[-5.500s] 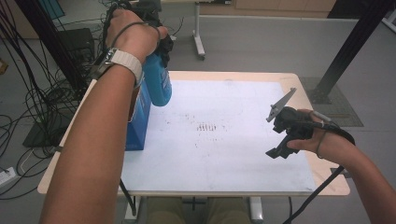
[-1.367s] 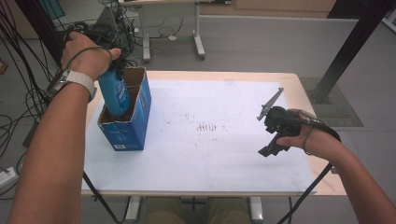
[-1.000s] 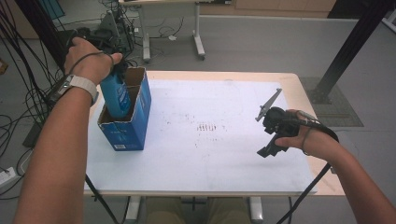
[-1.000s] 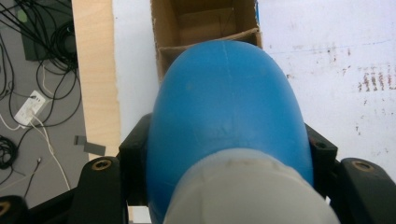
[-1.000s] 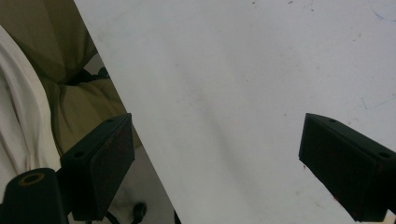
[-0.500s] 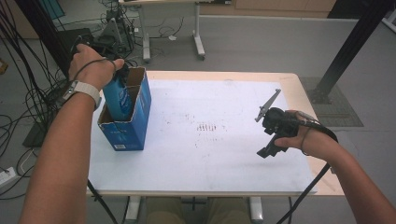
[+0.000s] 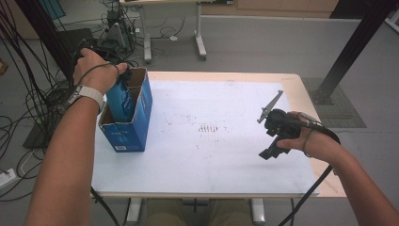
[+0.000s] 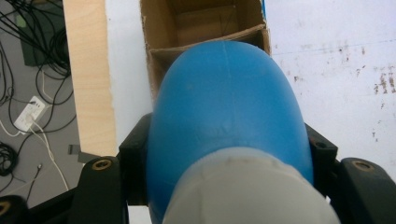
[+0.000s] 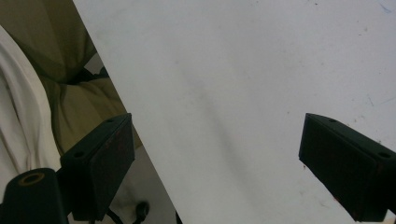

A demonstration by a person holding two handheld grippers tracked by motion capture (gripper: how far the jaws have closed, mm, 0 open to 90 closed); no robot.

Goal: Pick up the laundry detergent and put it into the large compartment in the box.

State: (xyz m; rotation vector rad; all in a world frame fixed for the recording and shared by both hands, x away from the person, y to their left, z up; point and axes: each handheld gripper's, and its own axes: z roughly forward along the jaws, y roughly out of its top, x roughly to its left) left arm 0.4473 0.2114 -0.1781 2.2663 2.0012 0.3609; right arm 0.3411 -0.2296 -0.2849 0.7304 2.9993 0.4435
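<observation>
Now your left hand-held gripper [image 8: 224, 186] clamped around the blue bottle [image 8: 224, 107] above the box [image 7: 129, 115] (right hand-held gripper [image 9: 215, 163] spread).

High view: taken from above the person's side, facing forward and down, far enough to take in the whole white-topped wooden table [image 7: 207, 160], both forearms and the grey floor beyond. Left gripper view: shot along its own black jaws, very close to a rounded blue plastic bottle [image 8: 224, 107], looking down into an open brown-lined blue cardboard box [image 8: 205, 23]; same bottle [image 7: 120, 101], box [image 7: 136, 117] and table edge [image 8: 88, 70] shared with the high view. Right gripper view: aimed low across the white tabletop [image 9: 261, 84] toward its near edge, close to the surface; tabletop shared with the high view.
</observation>
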